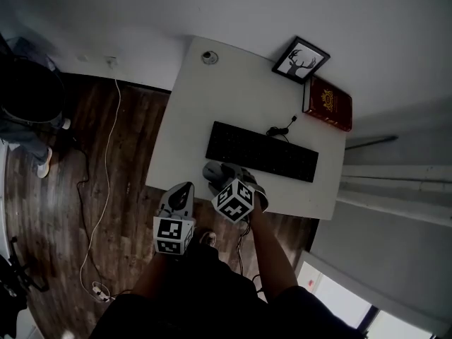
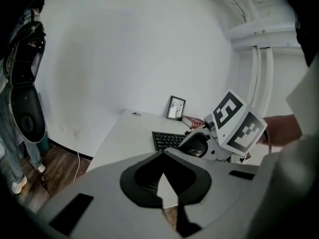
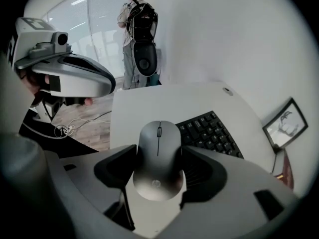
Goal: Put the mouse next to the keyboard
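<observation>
Over the near edge of the tabletop, the right gripper has the mouse. Its fingers are clamped on the mouse's two sides, with the wheel end pointing to the far side. That puts the mouse just near of the keyboard, by its left end, close but apart from it (whether its base touches the white surface, I can't tell).

The left gripper hangs just left of the right one, at the tabletop's near-left corner. Its fingers meet at the tips, with nothing between them. Its view looks across at the right gripper's marker cube.

Far right on the tabletop stands a framed picture, with a red book just beside it on the near-right. A dark cable curls off the keyboard's far edge. At the far-left corner sits a small round grommet.

Off to the left, a person stands on the wood floor, and a pale cord trails along it.
</observation>
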`<state>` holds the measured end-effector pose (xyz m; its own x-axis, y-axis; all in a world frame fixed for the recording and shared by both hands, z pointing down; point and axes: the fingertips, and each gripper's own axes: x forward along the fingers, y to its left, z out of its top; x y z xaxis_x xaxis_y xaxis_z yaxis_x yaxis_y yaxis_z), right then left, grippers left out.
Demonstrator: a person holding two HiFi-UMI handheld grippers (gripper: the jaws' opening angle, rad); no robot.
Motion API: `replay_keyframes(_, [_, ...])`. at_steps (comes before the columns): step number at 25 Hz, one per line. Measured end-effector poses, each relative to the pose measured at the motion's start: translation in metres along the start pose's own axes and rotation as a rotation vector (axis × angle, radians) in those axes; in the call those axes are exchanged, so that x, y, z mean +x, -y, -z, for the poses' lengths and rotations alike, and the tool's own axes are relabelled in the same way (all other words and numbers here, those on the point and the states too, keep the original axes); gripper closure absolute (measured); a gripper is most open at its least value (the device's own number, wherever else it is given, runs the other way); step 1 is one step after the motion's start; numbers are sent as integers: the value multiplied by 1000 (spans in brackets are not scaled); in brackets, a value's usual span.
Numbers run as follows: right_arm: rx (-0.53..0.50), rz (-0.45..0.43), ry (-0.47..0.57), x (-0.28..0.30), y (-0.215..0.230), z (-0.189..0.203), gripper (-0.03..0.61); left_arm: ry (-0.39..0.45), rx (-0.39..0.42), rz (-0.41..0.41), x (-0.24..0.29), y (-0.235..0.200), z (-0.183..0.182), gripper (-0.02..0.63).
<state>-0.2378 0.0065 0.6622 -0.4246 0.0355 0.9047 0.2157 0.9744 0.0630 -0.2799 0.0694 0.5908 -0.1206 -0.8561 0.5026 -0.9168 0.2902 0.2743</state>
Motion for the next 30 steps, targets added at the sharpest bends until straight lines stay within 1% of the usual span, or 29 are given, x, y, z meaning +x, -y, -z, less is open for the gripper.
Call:
replay_keyframes(8, [119,106,46,-27,26,10,279,-11,56,87,18,27,-15,614])
replay_keyframes(19, [312,230,59,-59,51,26,279,-49,163,252,38,55,-41,614])
replay_keyframes(25, [394,284,71,-72,55,42,279,-73,215,312,43,71,-41,614])
replay_keyframes(30, [451,308,84,-80,56,62,279,-95,233,348,48,93,-33,614])
